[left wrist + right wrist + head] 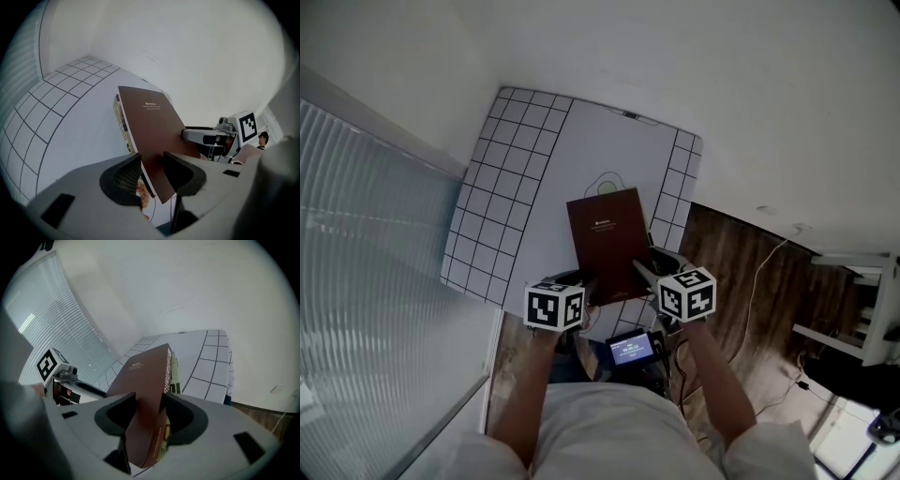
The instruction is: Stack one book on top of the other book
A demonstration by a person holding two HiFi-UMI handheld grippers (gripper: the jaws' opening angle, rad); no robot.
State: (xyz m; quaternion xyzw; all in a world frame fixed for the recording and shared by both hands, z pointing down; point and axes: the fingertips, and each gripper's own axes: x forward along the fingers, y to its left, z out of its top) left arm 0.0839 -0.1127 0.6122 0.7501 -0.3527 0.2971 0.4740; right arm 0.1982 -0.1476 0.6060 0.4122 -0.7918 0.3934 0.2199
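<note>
A brown hardcover book (607, 242) is gripped at its near end by both grippers, over the white gridded mat (502, 206). My left gripper (584, 284) is shut on its near left corner, with the cover running between the jaws (152, 171). My right gripper (645, 266) is shut on the near right edge, its jaws on either side of the spine (149, 416). Directly under the brown book lies a second book with a pale printed spine (123, 125), also showing as a cream and green edge (176, 365). Whether the two books touch I cannot tell.
The mat covers a white table that ends at the right over dark wooden floor (741, 272) with a thin cable. Slatted blinds (366, 262) fill the left side. A small lit screen (631, 350) hangs at the person's chest.
</note>
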